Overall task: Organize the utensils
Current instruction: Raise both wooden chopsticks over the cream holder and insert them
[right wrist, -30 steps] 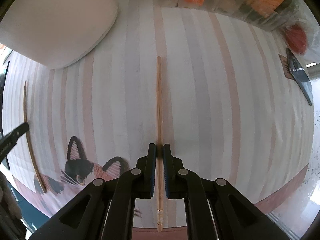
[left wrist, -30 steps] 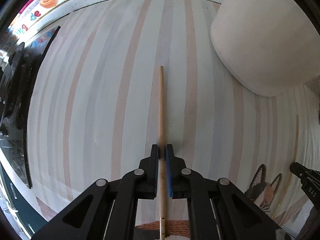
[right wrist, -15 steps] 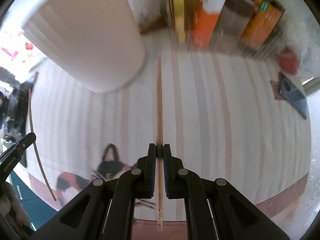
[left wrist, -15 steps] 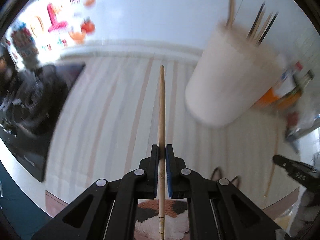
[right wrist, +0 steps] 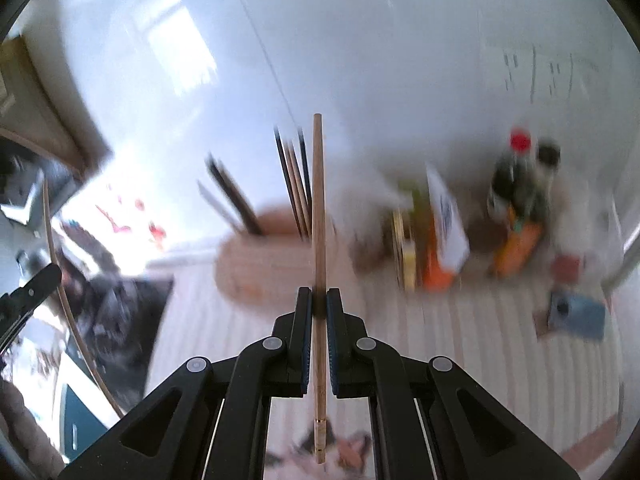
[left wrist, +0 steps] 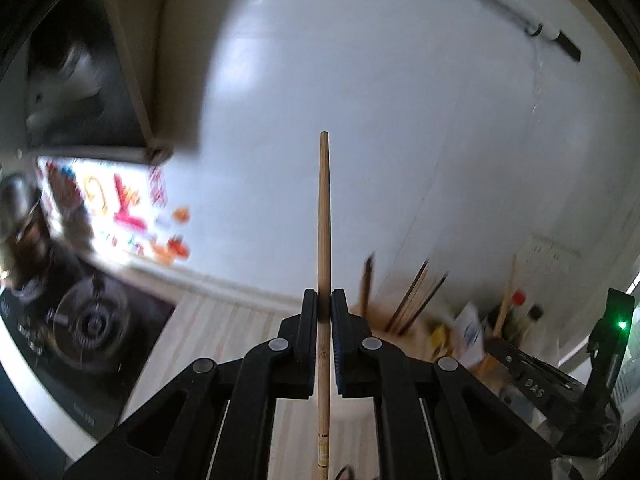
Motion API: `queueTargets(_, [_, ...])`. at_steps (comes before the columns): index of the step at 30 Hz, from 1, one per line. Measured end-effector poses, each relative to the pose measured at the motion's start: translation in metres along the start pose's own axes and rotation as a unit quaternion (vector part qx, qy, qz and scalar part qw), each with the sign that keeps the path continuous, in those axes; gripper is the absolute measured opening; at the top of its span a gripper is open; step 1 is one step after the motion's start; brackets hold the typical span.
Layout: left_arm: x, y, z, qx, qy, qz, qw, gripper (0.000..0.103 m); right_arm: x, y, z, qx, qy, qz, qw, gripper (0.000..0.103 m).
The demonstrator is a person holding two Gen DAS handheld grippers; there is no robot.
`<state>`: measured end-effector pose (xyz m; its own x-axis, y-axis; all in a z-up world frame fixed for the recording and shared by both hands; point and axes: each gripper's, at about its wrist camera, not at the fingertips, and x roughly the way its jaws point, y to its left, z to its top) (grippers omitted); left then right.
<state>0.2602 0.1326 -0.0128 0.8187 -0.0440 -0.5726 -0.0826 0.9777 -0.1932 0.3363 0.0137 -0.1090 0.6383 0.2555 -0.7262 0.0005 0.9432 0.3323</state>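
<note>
Left wrist view: the left black two-finger gripper has its blue-padded jaws clamped together on a thin, pale wooden chopstick. The chopstick runs straight up the middle of the picture, its narrow tip against a plain white wall, its thicker end passing back between the fingers toward the camera. Below and behind lies a counter covered with a pale striped cloth. To the left of it sits a black gas hob, blurred. To the right of the gripper stands a tan holder, mostly hidden, with several dark and wooden chopsticks sticking up from it. Further right are blurred bottles and packets. At the far right edge part of the other black gripper shows, with a green light on it.

Right wrist view: the right black two-finger gripper is likewise clamped on a second pale wooden chopstick, which points straight up the middle. Just behind it stands the round tan holder, with dark and wooden sticks leaning out of its top. To the right sit a white and orange carton, a dark bottle with a red cap and a blue, phone-like object on the striped cloth. At the left edge the left gripper's finger tip shows, with the first chopstick as a thin curved line.
</note>
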Motion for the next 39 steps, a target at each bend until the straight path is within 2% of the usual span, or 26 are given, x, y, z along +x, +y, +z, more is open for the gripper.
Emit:
queueTargets(3, [0.012,-0.019,0.019,-0.003,-0.012,-0.012,0.9998,0.004,-0.002,0.011,0.039,-0.003,-0.051,-0.001,0.999,0.007])
queueTargets(7, [0.051,-0.032,0.035,-0.025,-0.008,-0.037,0.9990,0.004,0.006,0.014,0.069,0.014,-0.096,0.012,0.995,0.007])
queueTargets(14, [0.118,-0.031,0.045,-0.057,0.015,-0.053,0.9969,0.004,0.040,-0.001,0.091,0.051,-0.125,0.022,0.991,0.007])
queueTargets(22, [0.163,-0.036,0.042,-0.040,0.015,-0.056,0.9975,0.004,0.071,-0.017,0.094,0.077,-0.149,0.029,0.985,0.007])
queueTargets(27, [0.181,-0.035,0.032,-0.027,0.005,-0.052,0.9983,0.004,0.087,-0.015,0.084,0.074,-0.167,0.032,0.983,0.007])
queueTargets(33, [0.194,-0.035,0.025,0.001,0.006,-0.037,0.9993,0.004,0.095,-0.007,0.073,0.045,-0.177,0.025,0.983,0.007])
queueTargets(39, [0.196,-0.036,0.016,0.023,0.028,-0.040,0.9985,0.004,0.095,-0.005,0.063,0.037,-0.172,0.021,0.984,0.007])
